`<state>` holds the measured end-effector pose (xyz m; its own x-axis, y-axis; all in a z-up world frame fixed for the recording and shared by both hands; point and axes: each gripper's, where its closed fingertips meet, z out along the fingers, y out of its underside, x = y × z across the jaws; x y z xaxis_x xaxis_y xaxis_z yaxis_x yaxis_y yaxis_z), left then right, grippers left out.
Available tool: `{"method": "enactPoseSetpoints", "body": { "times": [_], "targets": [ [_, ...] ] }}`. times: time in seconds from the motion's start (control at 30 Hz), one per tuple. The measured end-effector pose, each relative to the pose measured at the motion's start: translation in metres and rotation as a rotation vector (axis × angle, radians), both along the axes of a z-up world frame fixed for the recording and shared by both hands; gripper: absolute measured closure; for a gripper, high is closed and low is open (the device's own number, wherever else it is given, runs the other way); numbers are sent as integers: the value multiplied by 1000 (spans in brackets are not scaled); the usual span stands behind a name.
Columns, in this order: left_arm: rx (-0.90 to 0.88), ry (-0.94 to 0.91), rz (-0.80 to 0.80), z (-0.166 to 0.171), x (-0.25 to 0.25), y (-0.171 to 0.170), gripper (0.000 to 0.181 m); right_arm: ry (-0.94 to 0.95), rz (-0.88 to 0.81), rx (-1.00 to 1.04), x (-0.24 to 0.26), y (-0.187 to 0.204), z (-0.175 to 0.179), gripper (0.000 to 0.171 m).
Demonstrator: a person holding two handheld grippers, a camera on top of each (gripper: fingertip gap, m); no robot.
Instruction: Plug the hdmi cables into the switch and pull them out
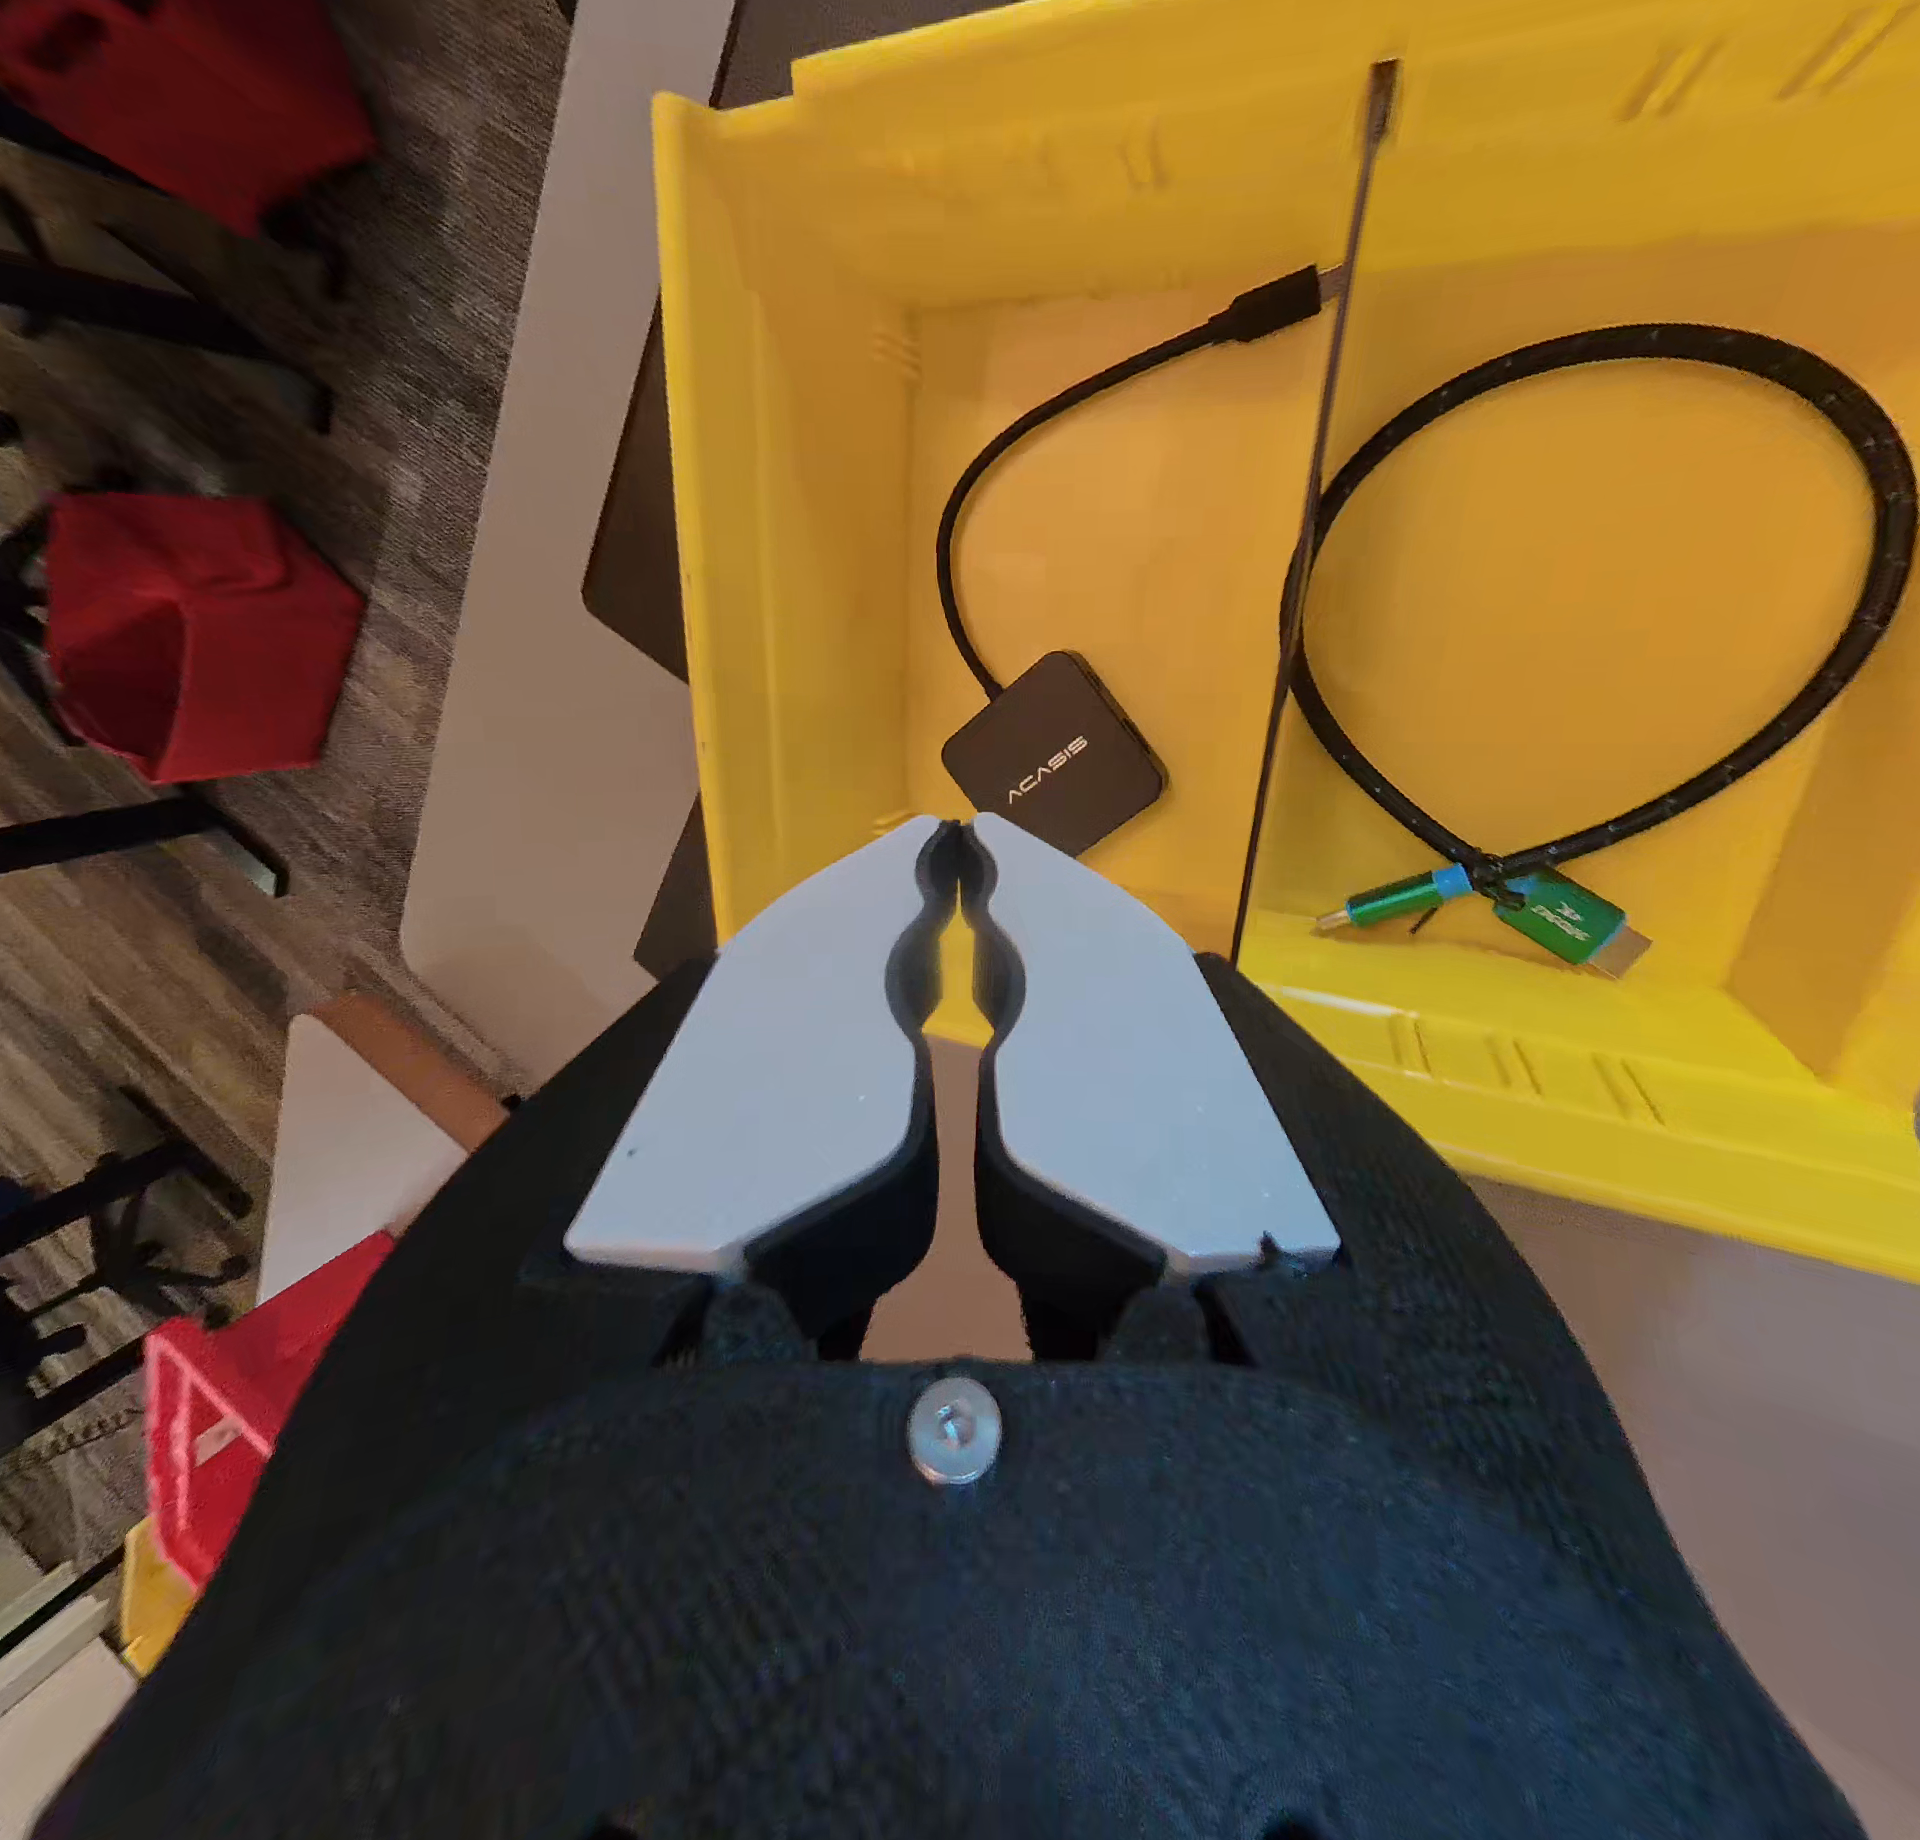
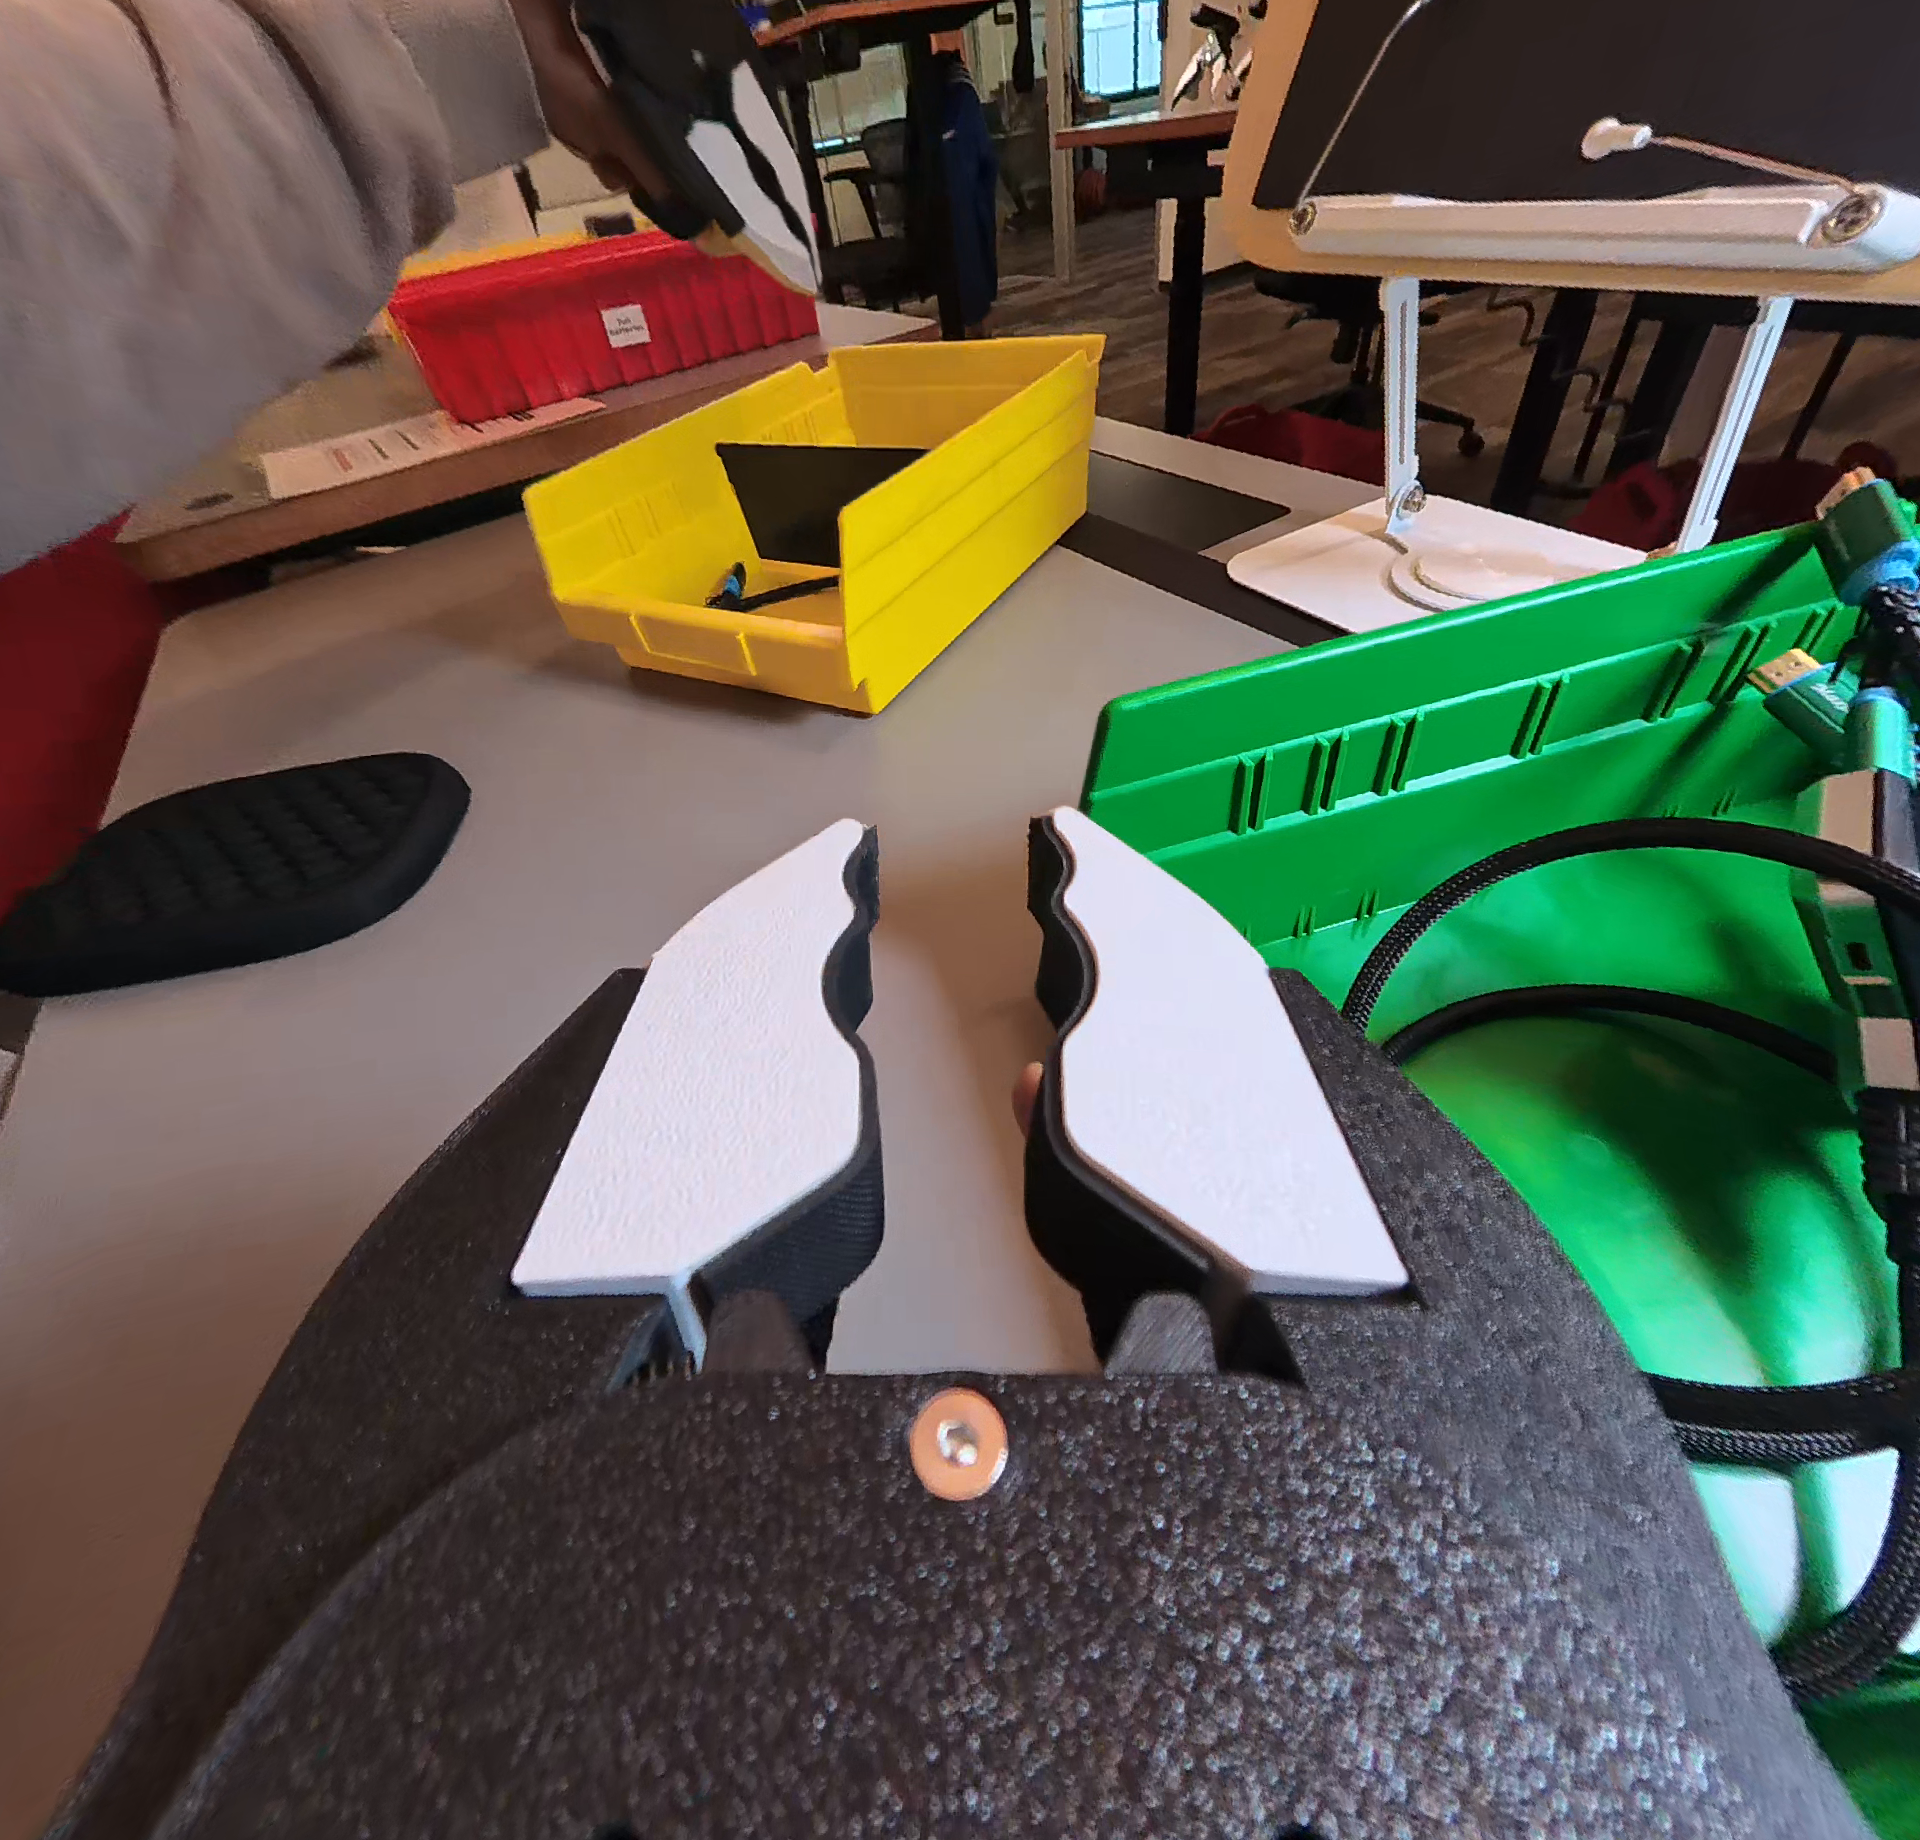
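A small black square HDMI switch (image 1: 1051, 743) with its own thin black lead (image 1: 1023, 434) lies in the left compartment of a yellow bin (image 1: 790, 502). A black braided HDMI cable (image 1: 1621, 585) with green plugs (image 1: 1558, 914) lies coiled in the right compartment, past a thin black divider (image 1: 1311, 512). My left gripper (image 1: 958, 834) is shut and empty, held above the bin's near edge just short of the switch. My right gripper (image 2: 948, 850) is open and empty above the grey table, beside a green bin (image 2: 1455, 751) holding more braided cables (image 2: 1538, 876) with green plugs (image 2: 1823, 710).
The yellow bin (image 2: 831, 543) also shows in the right wrist view, with the left gripper (image 2: 727, 169) held above it by a grey-sleeved arm (image 2: 208, 180). A black padded rest (image 2: 229, 865) lies at left, a red bin (image 2: 603, 336) behind, a white stand (image 2: 1455, 554) at the back right. The tips of one gripper are about 45 centimetres away from the tips of the other. My right gripper is the nearer one to the black padded rest (image 2: 229, 865): about 35 centimetres, against 40 centimetres.
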<state>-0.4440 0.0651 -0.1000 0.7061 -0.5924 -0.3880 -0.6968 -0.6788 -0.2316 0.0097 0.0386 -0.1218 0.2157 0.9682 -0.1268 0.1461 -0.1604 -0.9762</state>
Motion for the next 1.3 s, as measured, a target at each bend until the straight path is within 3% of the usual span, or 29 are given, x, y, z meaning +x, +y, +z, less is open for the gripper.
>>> {"method": "enactPoseSetpoints", "body": {
  "times": [0.1,0.2,0.27,0.43,0.6,0.7,0.97,1.0,1.07,1.3],
  "targets": [
    [-8,68,-3,3,0,-9,181,13,2,3,-1,-2,4,144],
    [-57,98,33,-15,-4,-13,181,21,11,-10,-2,-4,5,144],
    [-81,45,81,-32,-2,-8,159,15,14,-19,-3,-4,2,144],
    [-213,-96,268,-83,-7,4,126,-12,9,-37,-3,-1,-9,144],
    [-379,-121,478,-123,-24,6,117,-40,14,-76,-4,5,-22,144],
    [-464,-99,508,-142,-27,2,111,-42,23,-107,-4,7,-27,144],
    [-493,-19,408,-140,-32,0,118,-11,36,-130,-2,6,-22,144],
    [-441,-35,376,-131,-30,6,144,-5,35,-128,-2,5,-20,144],
    [-295,-76,337,-106,-25,21,164,5,36,-122,-2,4,-17,144],
    [-191,-61,251,-51,-14,4,168,-5,60,-70,-8,-8,-12,144]
  ]
}}
